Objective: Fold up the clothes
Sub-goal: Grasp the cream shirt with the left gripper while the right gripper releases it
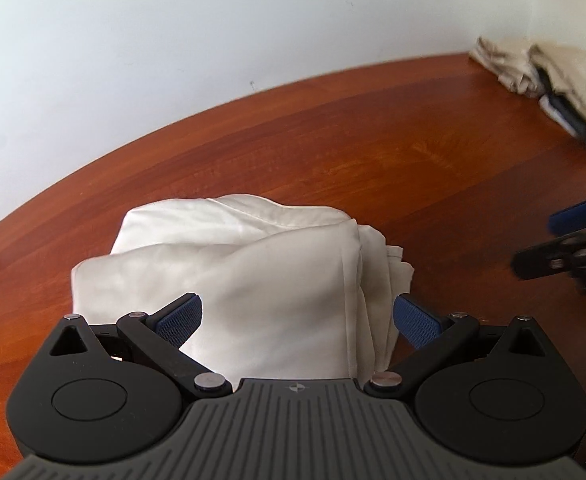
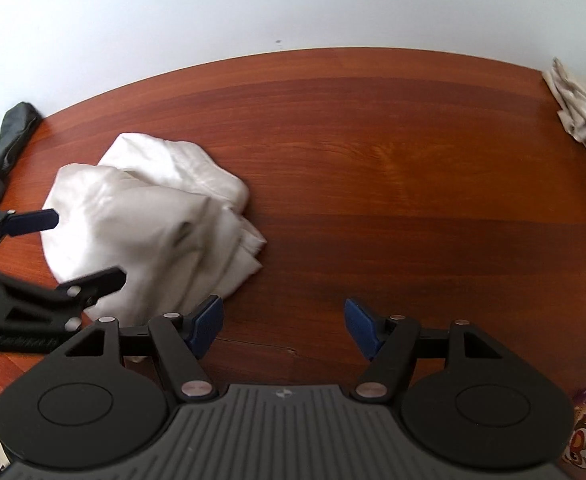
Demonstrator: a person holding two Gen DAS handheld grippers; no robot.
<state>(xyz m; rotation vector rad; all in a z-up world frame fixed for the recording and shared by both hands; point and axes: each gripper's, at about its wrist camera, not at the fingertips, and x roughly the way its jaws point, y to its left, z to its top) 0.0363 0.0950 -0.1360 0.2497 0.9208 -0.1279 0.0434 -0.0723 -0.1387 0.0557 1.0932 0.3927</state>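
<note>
The white garment lies bundled in a rough fold on the wooden table, its long axis running from the left gripper away toward the wall, with loose layered edges spilling out on its right side. The left gripper hovers over the near end with jaws spread wide and holding nothing, and the right gripper is likewise wide and empty over bare wood beside it. Those loose edges are the risk: a pinch that catches only the top layer would likely pull the fold apart.
</note>
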